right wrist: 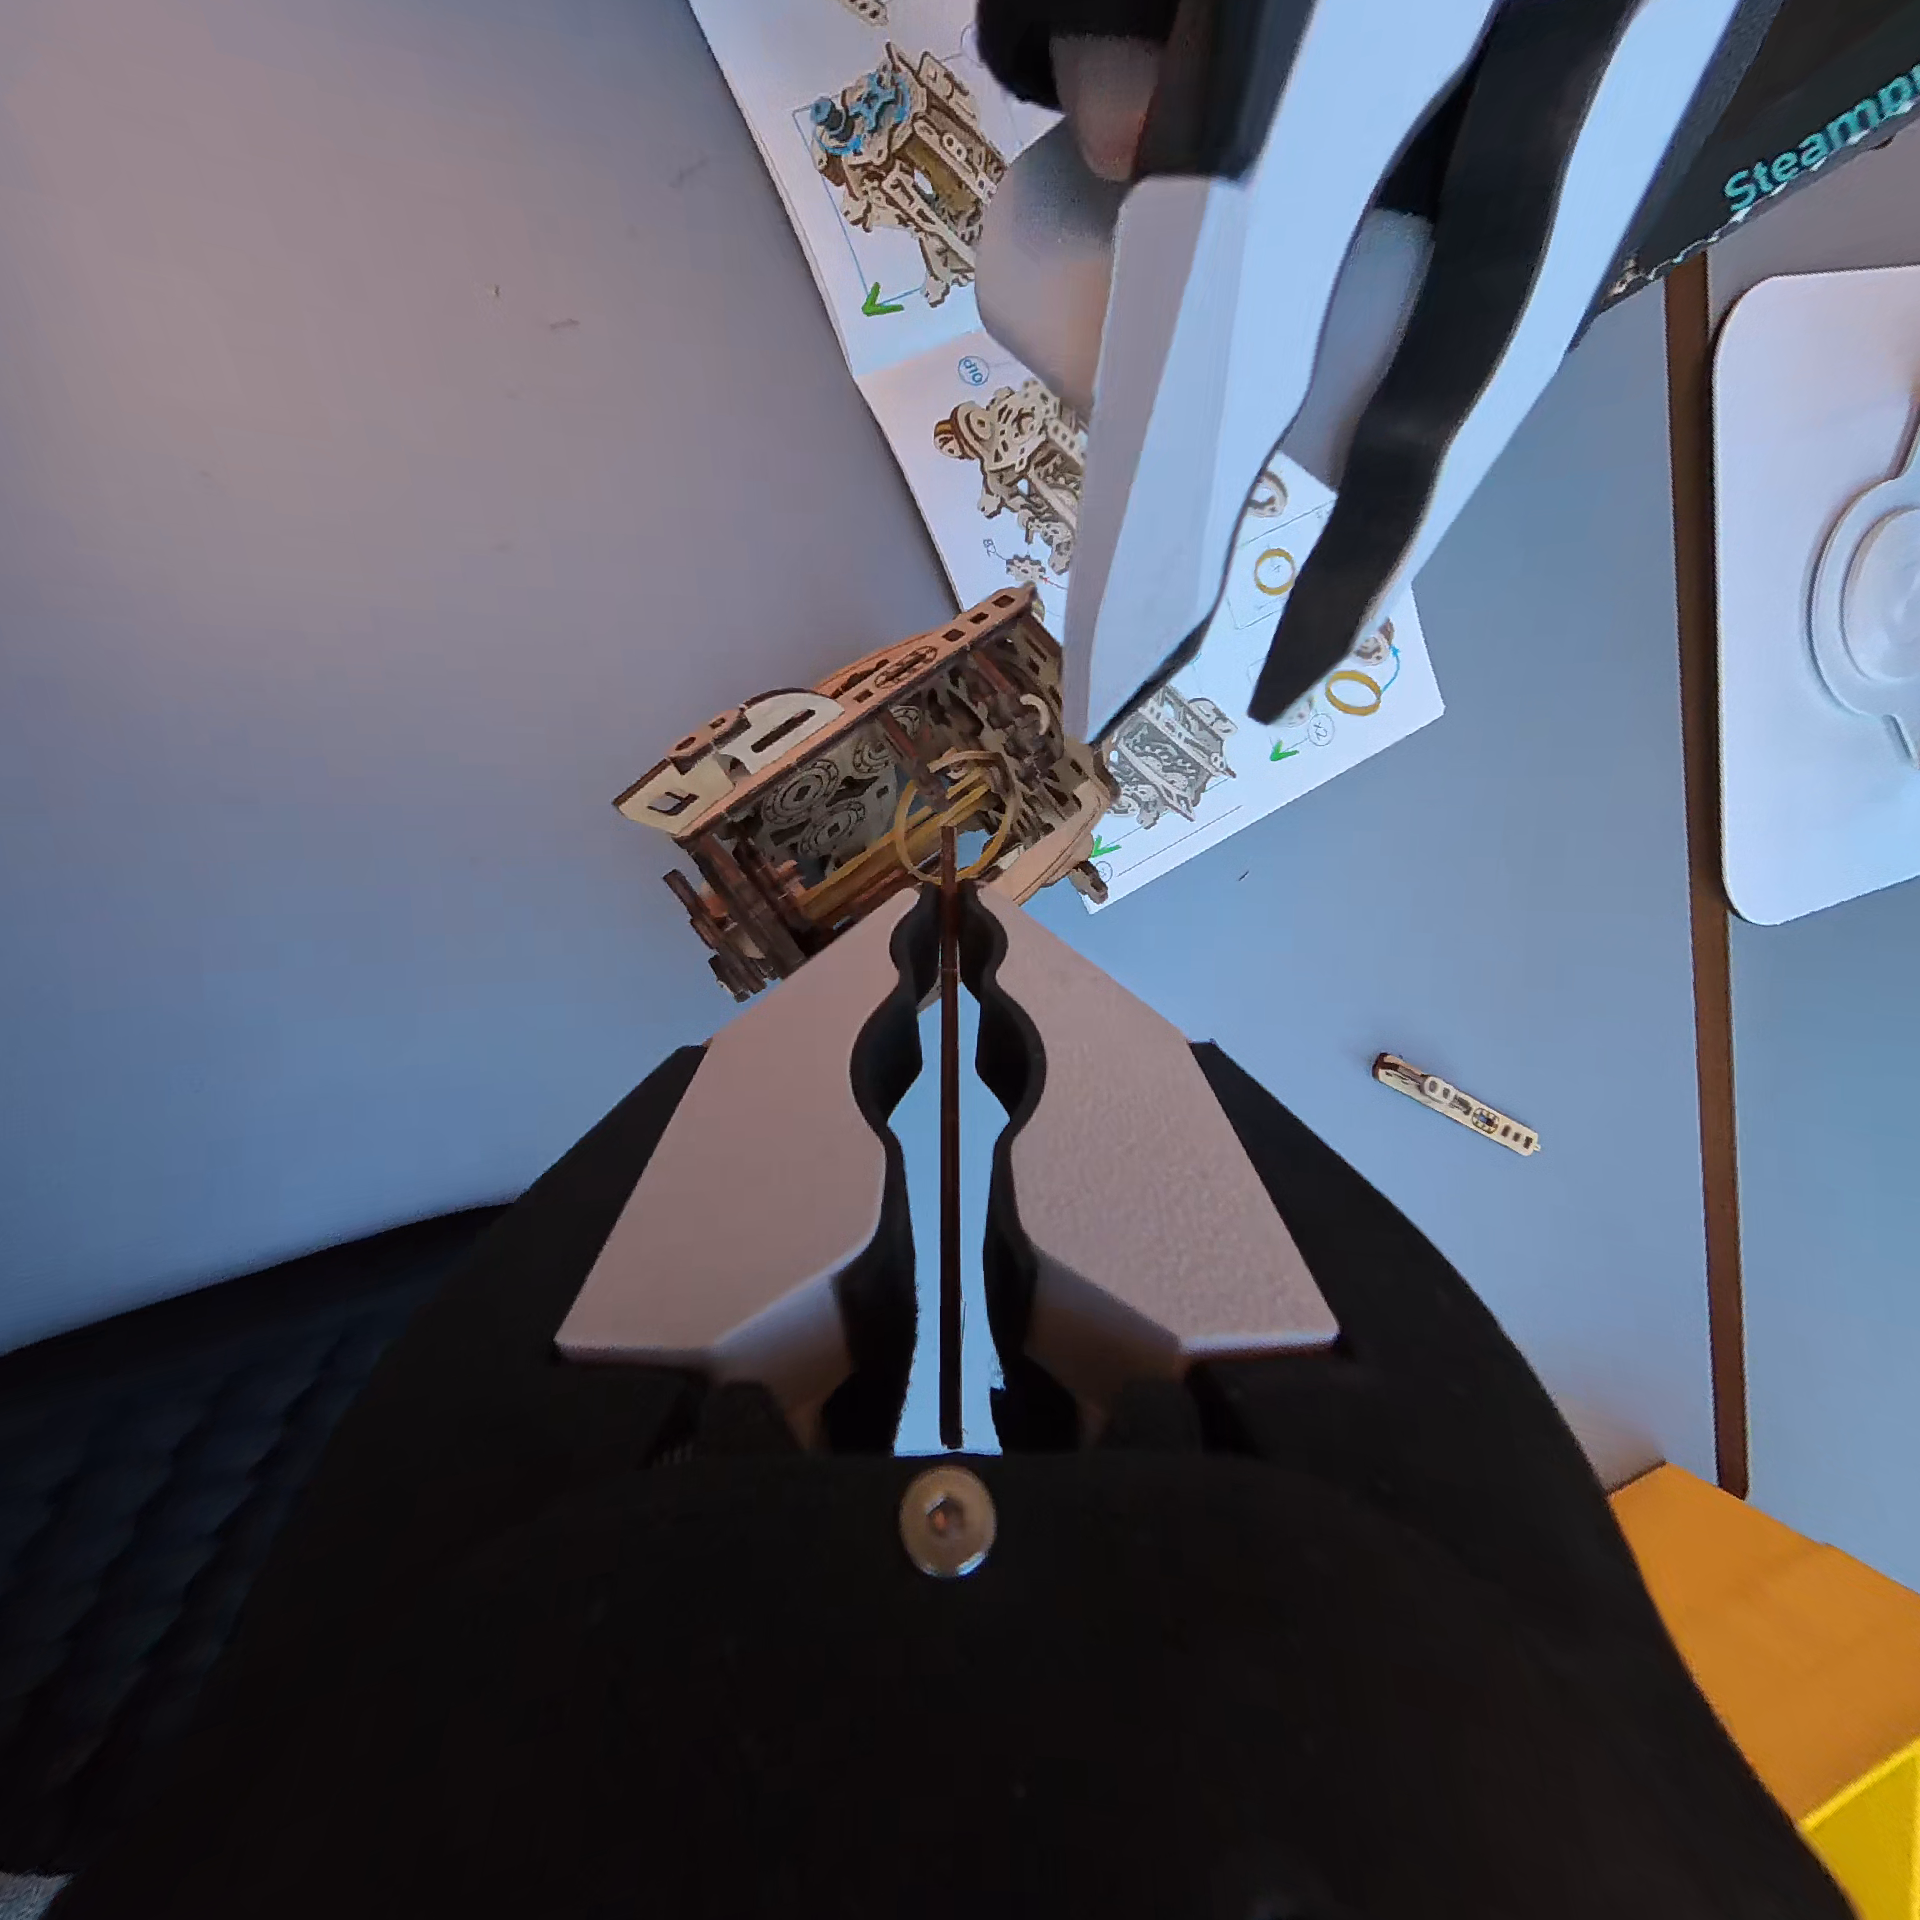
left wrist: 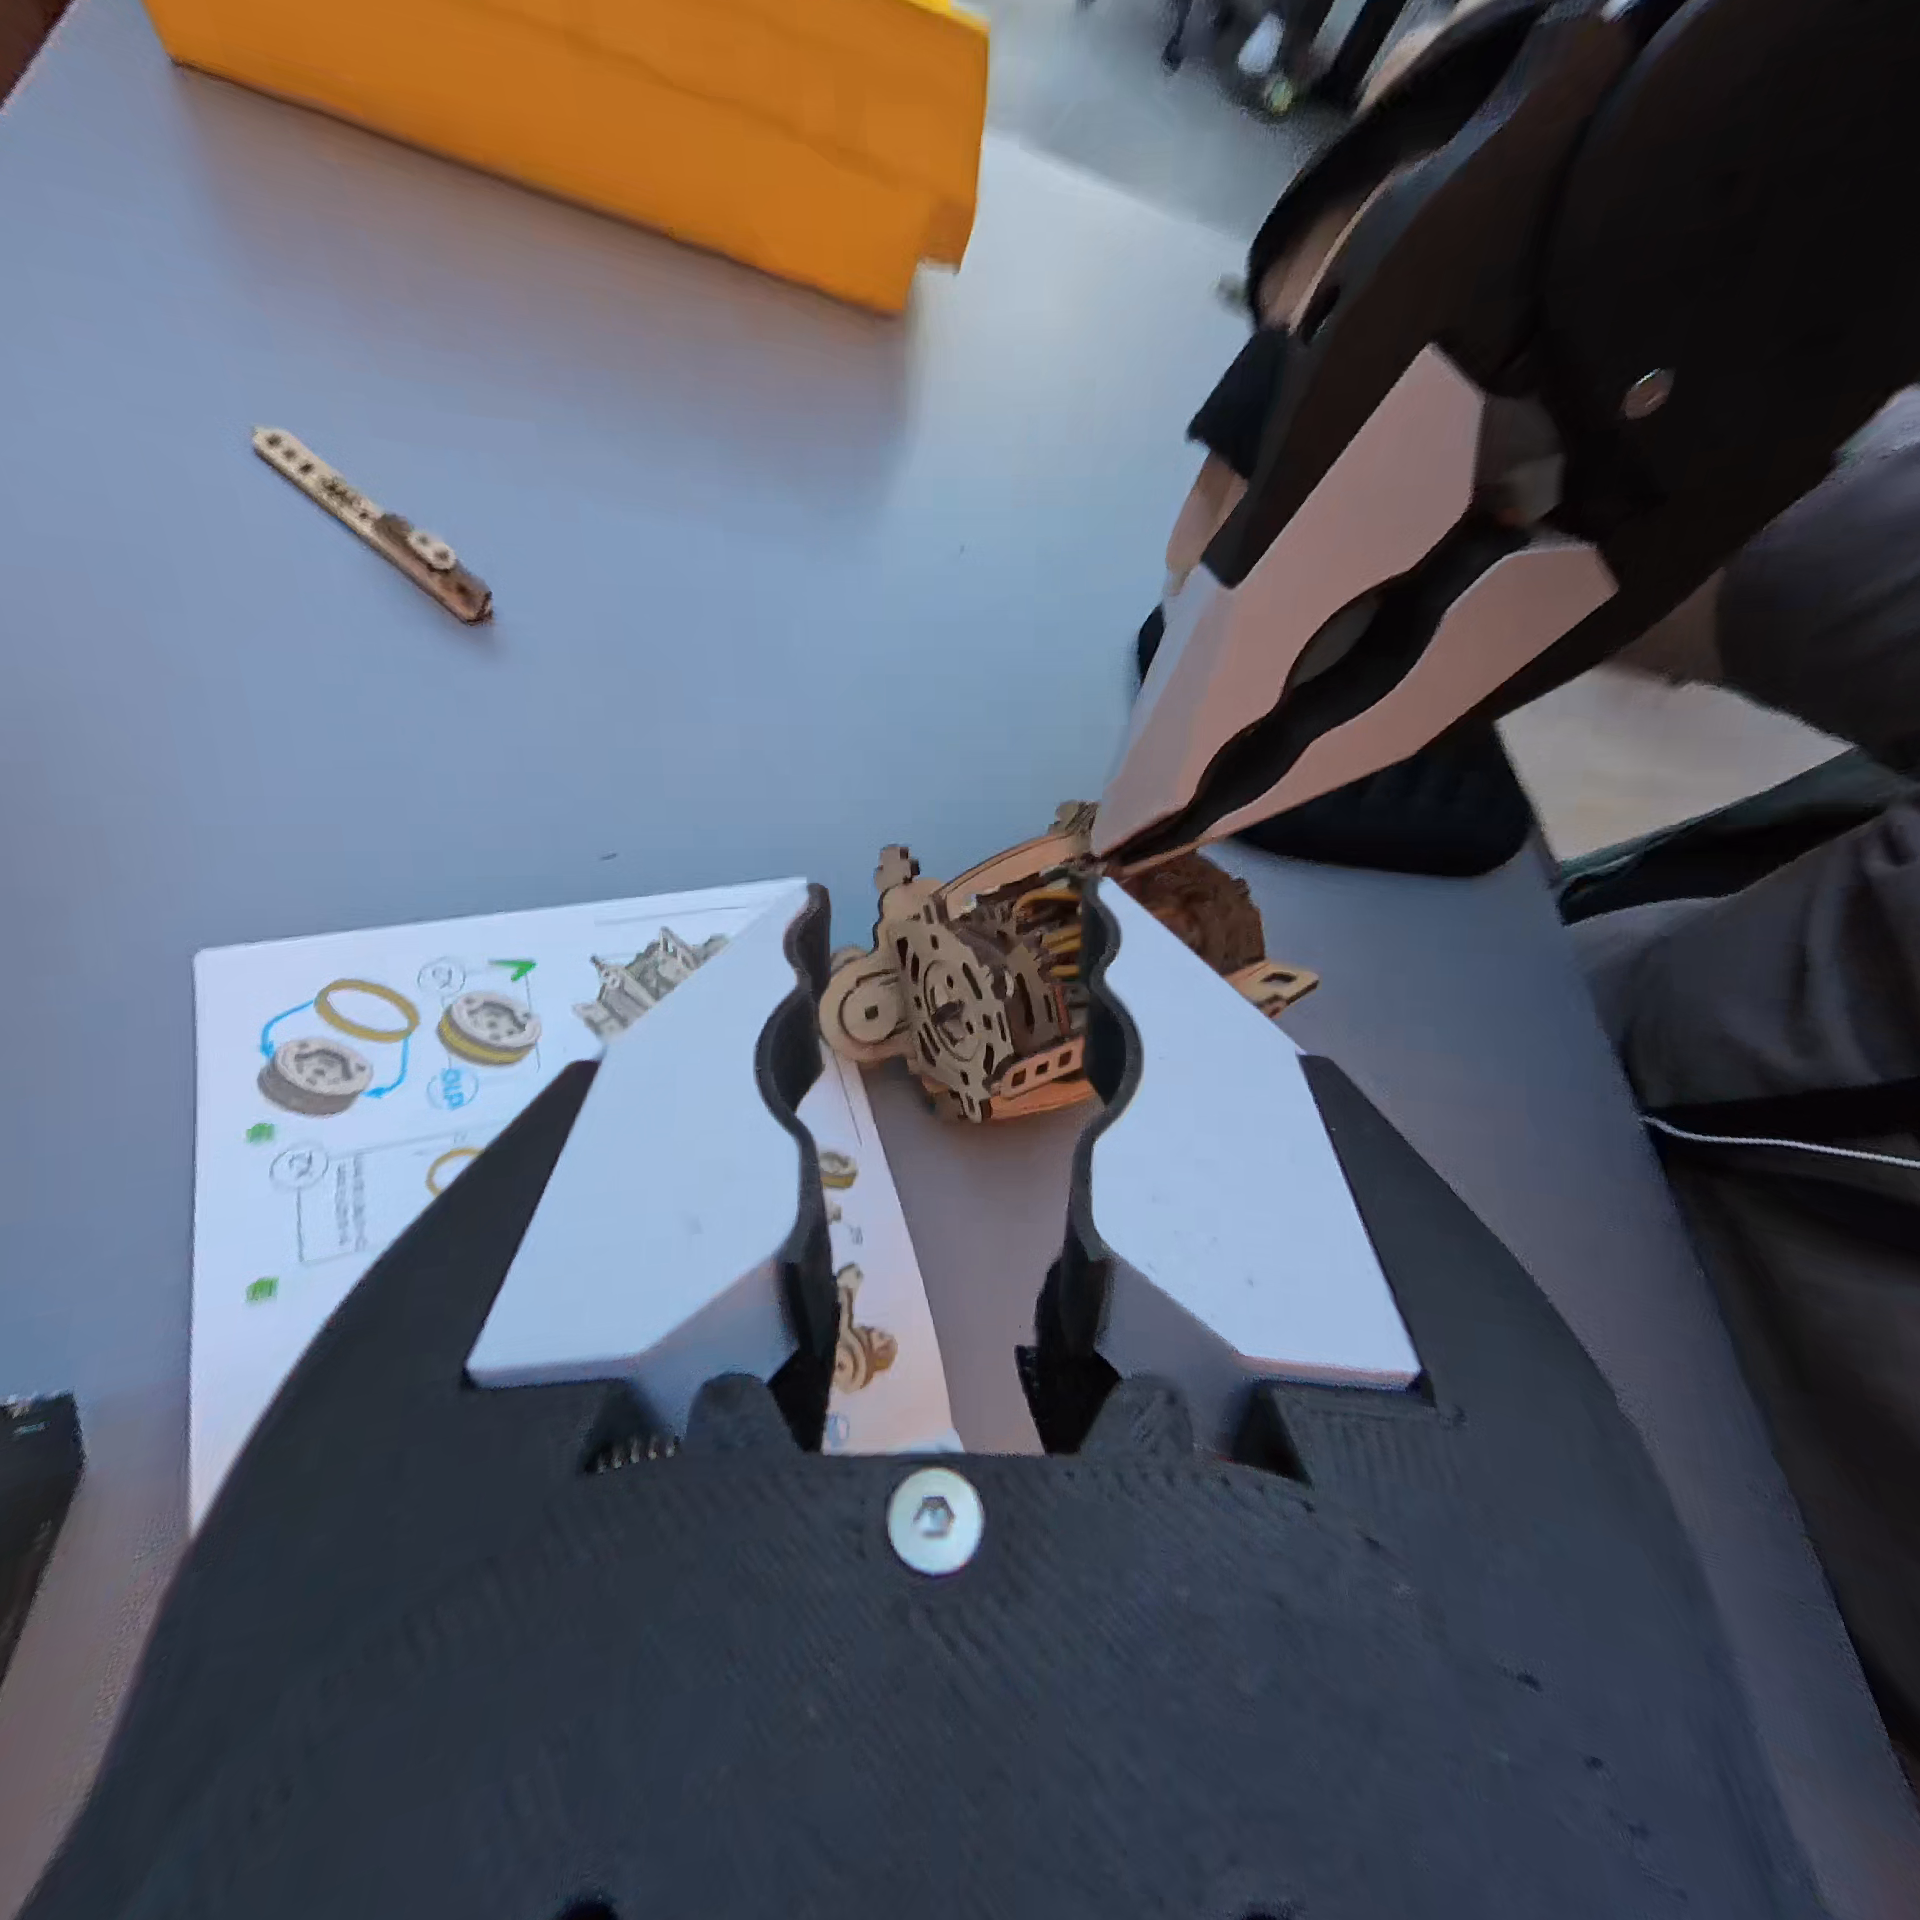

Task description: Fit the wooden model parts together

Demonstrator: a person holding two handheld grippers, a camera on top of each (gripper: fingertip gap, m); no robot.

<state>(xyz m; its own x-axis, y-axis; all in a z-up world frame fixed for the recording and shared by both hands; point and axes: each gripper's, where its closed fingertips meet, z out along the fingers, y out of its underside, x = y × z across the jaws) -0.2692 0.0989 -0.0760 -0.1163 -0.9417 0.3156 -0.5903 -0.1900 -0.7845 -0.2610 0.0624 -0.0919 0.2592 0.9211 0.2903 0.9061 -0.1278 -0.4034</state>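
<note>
The wooden model (left wrist: 966, 1013), a small box of gears with yellow rubber bands, lies on the grey table (left wrist: 675, 623). My left gripper (left wrist: 951, 920) is open, with the model between its tips. The left pad stands clear of the model and the right pad (left wrist: 1101, 966) is close against its side. My right gripper (right wrist: 948, 906) is shut on a thin dark wooden stick (right wrist: 949, 1143) seen edge-on. The stick's tip reaches a yellow rubber band loop (right wrist: 914, 852) on the model (right wrist: 831, 769). The right gripper also shows in the left wrist view (left wrist: 1107, 844), above the model. The left gripper (right wrist: 1190, 717) shows open in the right wrist view.
A printed instruction sheet (left wrist: 416, 1039) lies under and left of the model; it also shows in the right wrist view (right wrist: 914, 343). A loose wooden strip (left wrist: 374, 525) lies farther off. A yellow box (left wrist: 623, 125) stands at the back. A white tray (right wrist: 1818, 582) and a person's dark clothing (left wrist: 1766, 1039) are near. Tip to tip, the grippers are about 5 cm apart.
</note>
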